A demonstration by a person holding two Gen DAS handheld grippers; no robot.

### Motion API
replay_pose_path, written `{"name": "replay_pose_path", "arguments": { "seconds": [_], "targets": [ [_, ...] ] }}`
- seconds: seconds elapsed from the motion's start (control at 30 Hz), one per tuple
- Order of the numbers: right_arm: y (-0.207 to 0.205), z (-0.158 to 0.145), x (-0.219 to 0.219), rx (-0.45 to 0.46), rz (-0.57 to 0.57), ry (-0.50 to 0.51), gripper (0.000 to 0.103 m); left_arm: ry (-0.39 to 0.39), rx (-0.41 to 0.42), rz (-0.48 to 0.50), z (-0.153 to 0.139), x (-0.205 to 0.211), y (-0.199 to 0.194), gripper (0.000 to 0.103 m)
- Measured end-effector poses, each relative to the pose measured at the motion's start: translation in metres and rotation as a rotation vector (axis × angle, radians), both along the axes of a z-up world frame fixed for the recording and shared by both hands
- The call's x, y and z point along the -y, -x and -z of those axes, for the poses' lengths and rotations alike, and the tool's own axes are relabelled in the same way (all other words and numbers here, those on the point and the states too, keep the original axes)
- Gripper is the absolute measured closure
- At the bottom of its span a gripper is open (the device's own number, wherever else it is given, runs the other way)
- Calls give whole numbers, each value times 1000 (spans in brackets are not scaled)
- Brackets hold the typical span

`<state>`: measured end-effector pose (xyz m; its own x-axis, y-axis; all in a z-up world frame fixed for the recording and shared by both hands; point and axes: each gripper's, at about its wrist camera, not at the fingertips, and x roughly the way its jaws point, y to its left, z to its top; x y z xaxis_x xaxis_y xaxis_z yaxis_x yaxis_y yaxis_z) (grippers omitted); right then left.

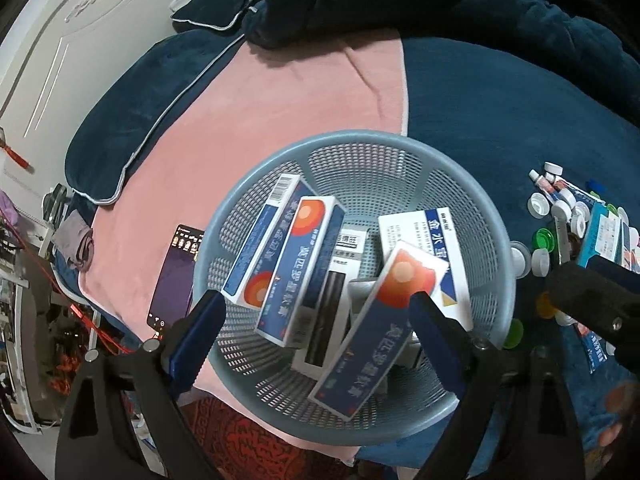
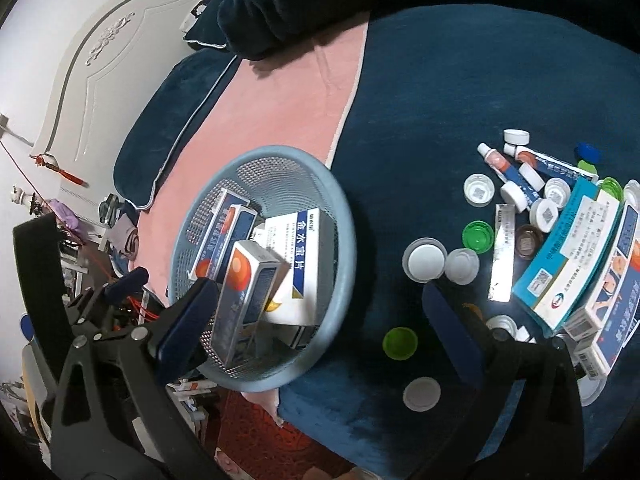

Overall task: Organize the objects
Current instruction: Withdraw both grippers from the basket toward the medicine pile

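A grey-blue mesh basket (image 1: 476, 200) stands on the bed and holds several blue-and-white medicine boxes with orange circles (image 1: 304, 256). My left gripper (image 1: 316, 312) is open over the basket; a box (image 1: 380, 328) lies tilted between its fingers, not gripped. The basket shows in the right wrist view (image 2: 340, 216) too. My right gripper (image 2: 320, 312) is open and empty, hovering between the basket and a pile of boxes (image 2: 568, 248), tubes (image 2: 504, 166) and bottle caps (image 2: 424, 260) on the dark blue blanket.
A pink towel (image 1: 260, 92) lies under the basket, with a phone (image 1: 172, 276) on it left of the basket. Dark blue pillows (image 1: 132, 128) and a white headboard (image 2: 100, 56) are behind. Green caps (image 2: 400, 343) lie loose near the right fingers.
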<state>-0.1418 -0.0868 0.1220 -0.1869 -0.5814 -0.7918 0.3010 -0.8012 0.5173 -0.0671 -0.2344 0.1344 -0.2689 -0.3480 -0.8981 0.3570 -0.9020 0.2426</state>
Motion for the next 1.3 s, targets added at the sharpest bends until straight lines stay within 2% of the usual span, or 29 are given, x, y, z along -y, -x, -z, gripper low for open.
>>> {"name": "replay_pose_path", "arguments": {
  "seconds": [0.4, 0.6, 0.83, 0.93, 1.07, 1.3],
  "targets": [
    [4, 4, -27, -4, 28, -21, 0, -25, -9, 37, -1, -24, 13, 9],
    [9, 10, -48, 4, 60, -39, 0, -39, -8, 100, 2, -53, 28, 9],
    [26, 26, -88, 30, 155, -62, 0, -46, 4, 179, 8, -89, 48, 9],
    [38, 37, -102, 53, 178, -46, 0, -38, 22, 212, 15, -104, 57, 9],
    [48, 59, -121, 159, 218, 28, 0, -39, 30, 241, 18, -118, 65, 9],
    [33, 58, -159, 212, 314, 17, 0, -66, 36, 293, 25, -144, 77, 9]
  ]
}}
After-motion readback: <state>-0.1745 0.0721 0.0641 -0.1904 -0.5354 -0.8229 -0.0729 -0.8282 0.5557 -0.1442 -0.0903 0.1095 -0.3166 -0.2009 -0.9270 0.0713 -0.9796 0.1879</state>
